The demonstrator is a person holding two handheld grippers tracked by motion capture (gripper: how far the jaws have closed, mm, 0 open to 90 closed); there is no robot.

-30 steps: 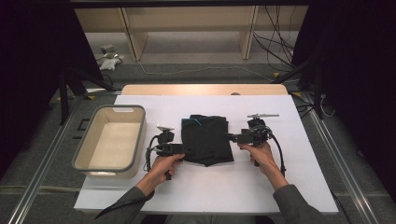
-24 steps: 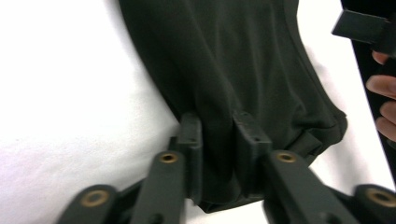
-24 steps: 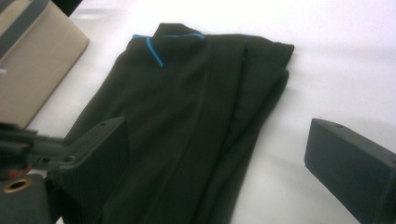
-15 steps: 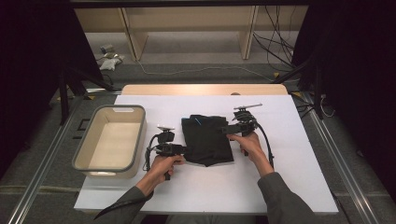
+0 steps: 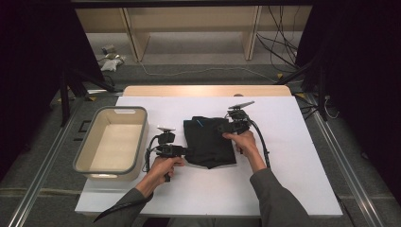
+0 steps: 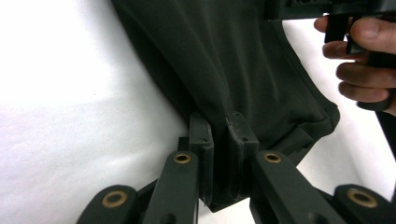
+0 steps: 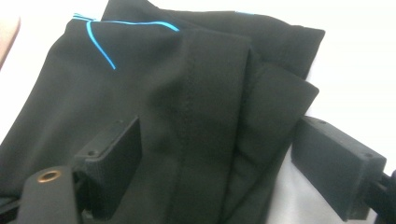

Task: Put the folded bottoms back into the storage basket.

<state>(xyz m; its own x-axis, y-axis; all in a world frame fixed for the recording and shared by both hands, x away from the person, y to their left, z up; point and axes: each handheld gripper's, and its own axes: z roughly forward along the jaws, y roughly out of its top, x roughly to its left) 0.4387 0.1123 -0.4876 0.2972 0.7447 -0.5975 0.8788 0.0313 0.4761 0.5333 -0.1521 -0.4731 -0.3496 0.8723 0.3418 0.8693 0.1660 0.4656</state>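
Note:
A folded black garment (image 5: pixel 210 144) with thin blue stitching (image 7: pixel 100 46) lies in the middle of the white table (image 5: pixel 293 156). My left gripper (image 5: pixel 185 151) is at its left edge, shut on a pinch of the dark fabric (image 6: pixel 243 60); the pads (image 6: pixel 201 135) stand close together with cloth between them. My right gripper (image 5: pixel 221 127) is over the garment's far right part. Its jaws have just been closing and still stand wide, straddling the folded layers (image 7: pixel 187 84) without pressing them. The right hand (image 6: pixel 364 70) shows in the left gripper view too.
A grey-rimmed, cream-coloured bin (image 5: pixel 80 158) stands empty at the table's left edge, close to my left hand. A wooden board (image 5: pixel 208 91) runs along the far edge. Cables and shelving lie beyond it on the floor.
The right hand has moved left from the garment's right edge onto its far right part. The left hand has stayed at the left edge.

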